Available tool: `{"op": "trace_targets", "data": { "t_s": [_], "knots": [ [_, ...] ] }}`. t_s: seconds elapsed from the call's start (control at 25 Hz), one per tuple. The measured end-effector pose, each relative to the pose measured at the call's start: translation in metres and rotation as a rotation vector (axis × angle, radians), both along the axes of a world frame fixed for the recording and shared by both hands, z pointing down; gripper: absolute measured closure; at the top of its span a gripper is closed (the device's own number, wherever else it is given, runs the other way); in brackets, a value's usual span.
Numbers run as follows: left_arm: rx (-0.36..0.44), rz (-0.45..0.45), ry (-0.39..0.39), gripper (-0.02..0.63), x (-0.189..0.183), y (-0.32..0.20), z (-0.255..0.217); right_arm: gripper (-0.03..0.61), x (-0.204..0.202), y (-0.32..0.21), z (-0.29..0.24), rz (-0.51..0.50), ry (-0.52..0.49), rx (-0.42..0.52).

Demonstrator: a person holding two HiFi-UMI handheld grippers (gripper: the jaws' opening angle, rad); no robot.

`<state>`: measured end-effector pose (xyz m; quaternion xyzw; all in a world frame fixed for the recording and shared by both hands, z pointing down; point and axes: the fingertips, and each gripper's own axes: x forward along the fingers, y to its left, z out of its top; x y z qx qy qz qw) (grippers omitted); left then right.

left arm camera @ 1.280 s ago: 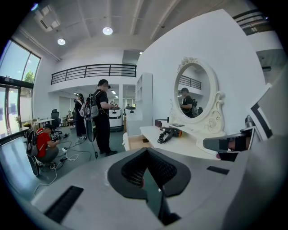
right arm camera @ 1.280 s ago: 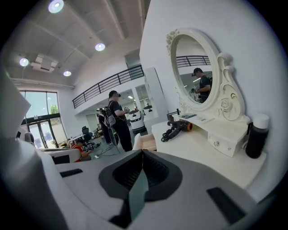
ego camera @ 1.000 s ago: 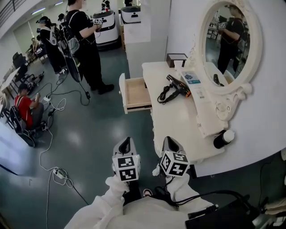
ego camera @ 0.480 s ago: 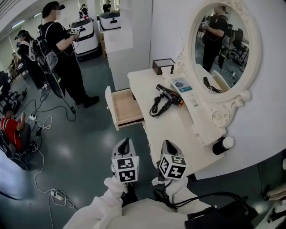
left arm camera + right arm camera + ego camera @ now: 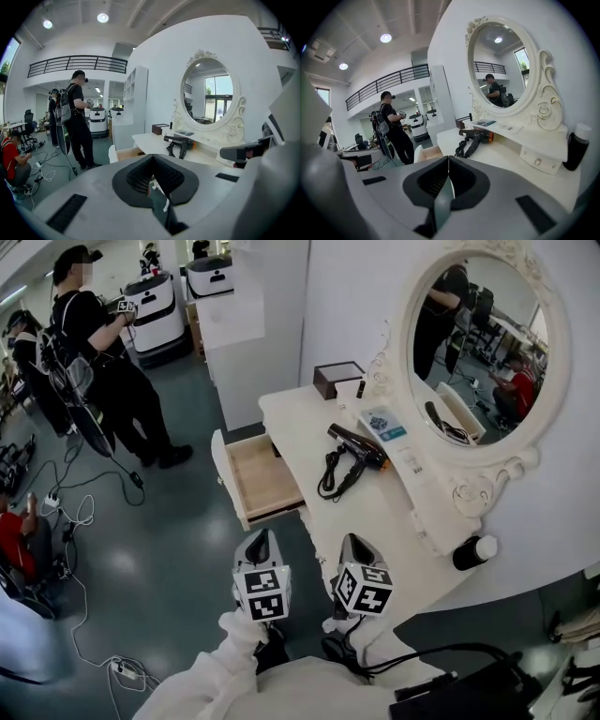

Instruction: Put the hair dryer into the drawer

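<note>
- Lying on its side on the white dressing table (image 5: 375, 517), the black hair dryer (image 5: 354, 443) sits below the oval mirror (image 5: 478, 334), with its cord (image 5: 331, 476) bunched toward the table's front edge
- The wooden drawer (image 5: 265, 476) stands pulled open near the hair dryer, well apart from both grippers
- The left gripper (image 5: 260, 542) hangs over the floor beside the table's near corner, its 2 jaws pressed together on nothing
- The right gripper (image 5: 355, 546) hovers at the table's near end, its jaws likewise closed and empty, pointing toward the hair dryer
- A dark box (image 5: 337, 379) rests at the table's far end, and a black bottle (image 5: 472, 552) stands at the near end
- A person in black (image 5: 98, 352) stands on the floor beyond the drawer
</note>
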<state>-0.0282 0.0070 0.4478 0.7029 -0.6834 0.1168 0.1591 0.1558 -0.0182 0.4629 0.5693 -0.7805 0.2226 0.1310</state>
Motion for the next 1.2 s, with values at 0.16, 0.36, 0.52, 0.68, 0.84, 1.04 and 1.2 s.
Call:
{"op": "trace_targets", "data": {
  "t_s": [0.16,0.36,0.52,0.68,0.84,1.04,1.2],
  "knots": [
    [-0.001,0.029,0.007,0.614,-0.016,-0.025,0.0,0.517,-0.016,-0.021,0.0,0.028,0.006,-0.006],
    [0.005,0.067,0.009,0.614,-0.04,-0.059,-0.001,0.517,-0.04,-0.048,-0.003,0.065,0.009,0.005],
    [0.018,0.084,0.015,0.614,-0.062,-0.083,-0.005,0.517,-0.063,-0.066,-0.004,0.082,0.013,0.009],
    [0.011,0.115,0.028,0.614,-0.078,-0.1,-0.002,0.517,-0.079,-0.077,-0.003,0.111,0.02,0.0],
    [-0.012,0.124,0.051,0.614,-0.09,-0.113,0.011,0.517,-0.085,-0.084,0.003,0.136,0.038,-0.018],
    [-0.044,0.157,0.062,0.614,-0.087,-0.125,0.025,0.517,-0.077,-0.091,0.013,0.18,0.047,-0.047],
    [-0.058,0.183,0.05,0.614,-0.081,-0.135,0.03,0.517,-0.071,-0.107,0.02,0.196,0.045,-0.064]
  ]
}}
